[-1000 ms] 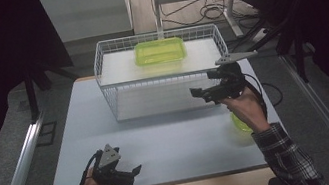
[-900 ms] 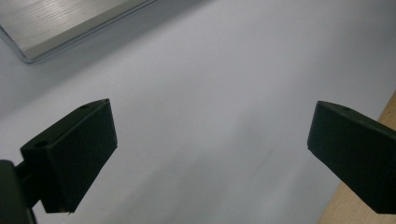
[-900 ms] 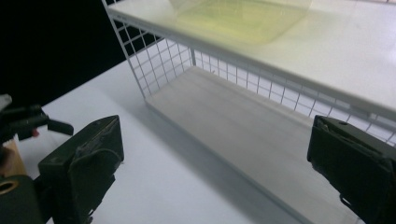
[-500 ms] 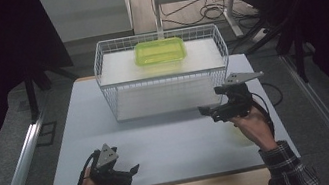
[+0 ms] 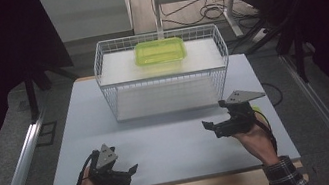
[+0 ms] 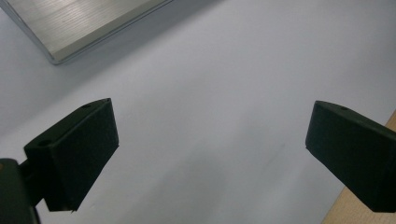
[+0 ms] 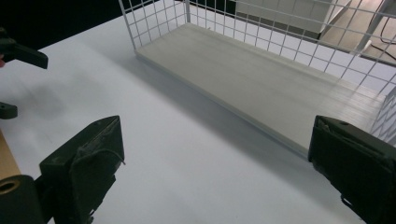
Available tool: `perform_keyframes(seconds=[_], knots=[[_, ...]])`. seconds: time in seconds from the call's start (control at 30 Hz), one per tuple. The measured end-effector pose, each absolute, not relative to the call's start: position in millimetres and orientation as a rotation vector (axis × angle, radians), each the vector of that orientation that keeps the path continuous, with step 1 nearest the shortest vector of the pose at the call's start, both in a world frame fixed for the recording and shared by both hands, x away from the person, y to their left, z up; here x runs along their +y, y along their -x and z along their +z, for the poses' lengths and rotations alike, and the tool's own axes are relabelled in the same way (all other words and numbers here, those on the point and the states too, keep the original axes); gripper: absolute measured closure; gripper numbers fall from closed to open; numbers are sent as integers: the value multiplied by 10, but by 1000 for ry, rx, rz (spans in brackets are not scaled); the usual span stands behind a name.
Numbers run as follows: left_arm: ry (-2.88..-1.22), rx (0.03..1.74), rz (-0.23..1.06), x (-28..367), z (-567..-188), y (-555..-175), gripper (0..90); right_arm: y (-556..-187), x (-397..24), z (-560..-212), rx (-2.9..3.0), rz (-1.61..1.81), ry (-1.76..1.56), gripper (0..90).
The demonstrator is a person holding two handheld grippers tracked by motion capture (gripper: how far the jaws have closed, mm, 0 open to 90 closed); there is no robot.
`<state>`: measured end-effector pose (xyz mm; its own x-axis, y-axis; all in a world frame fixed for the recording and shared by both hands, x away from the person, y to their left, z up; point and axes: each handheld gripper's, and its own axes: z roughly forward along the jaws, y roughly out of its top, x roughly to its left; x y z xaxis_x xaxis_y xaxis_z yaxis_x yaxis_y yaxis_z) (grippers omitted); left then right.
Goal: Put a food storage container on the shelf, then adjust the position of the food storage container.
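Two grippers sit low in the high view, both with nothing between their jaws. In the lower left of that frame the left gripper (image 5: 127, 172) is held just above the near edge of the white desk (image 5: 171, 147); its own view shows the two black jaws spread wide apart over bare desk surface, with a brushed metal strip (image 6: 79, 23) in the upper left corner of that view and a sliver of wooden edge at the lower right. To the right of centre in the high view the right gripper (image 5: 211, 126) hovers over the desk, its jaws pointing toward the left of the frame and spread wide apart. In the right gripper view these jaws frame the open front of a white wire basket (image 7: 261, 28) that stands on its pale floor board in the upper half of that view.

In the high view the wire basket (image 5: 104, 77) stands at the far middle of the desk, well apart from both grippers. A yellow-green container (image 5: 159, 51) rests on the shelf at the back of the basket, in the upper centre of the frame.
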<state>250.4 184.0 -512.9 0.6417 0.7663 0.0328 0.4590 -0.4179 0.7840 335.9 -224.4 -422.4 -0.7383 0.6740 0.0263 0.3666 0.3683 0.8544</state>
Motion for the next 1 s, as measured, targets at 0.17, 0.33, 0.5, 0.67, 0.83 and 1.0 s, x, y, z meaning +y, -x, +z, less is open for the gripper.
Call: perform_keyframes(seconds=[0.17, 0.33, 0.5, 0.67, 0.83, 1.0], knots=[[-2088, 949, 518, 1843, -5136, -2499, 23, -3304, -2281, -4335, 2298, 1311, -934, 36], [-2103, 931, 545, 1829, -5145, -2493, 20, -3241, -2296, -4479, 2318, 1286, -941, 36], [-2120, 921, 562, 1815, -5157, -2492, 16, -3198, -2300, -4615, 2346, 1268, -960, 37], [-2127, 918, 567, 1807, -5160, -2489, 16, -3203, -2292, -4720, 2371, 1234, -981, 36], [-2131, 919, 564, 1801, -5168, -2492, 16, -3240, -2326, -4749, 2359, 1175, -1011, 9], [-2137, 918, 562, 1797, -5170, -2493, 15, -3289, -2416, -4750, 2337, 1158, -1074, 10]])
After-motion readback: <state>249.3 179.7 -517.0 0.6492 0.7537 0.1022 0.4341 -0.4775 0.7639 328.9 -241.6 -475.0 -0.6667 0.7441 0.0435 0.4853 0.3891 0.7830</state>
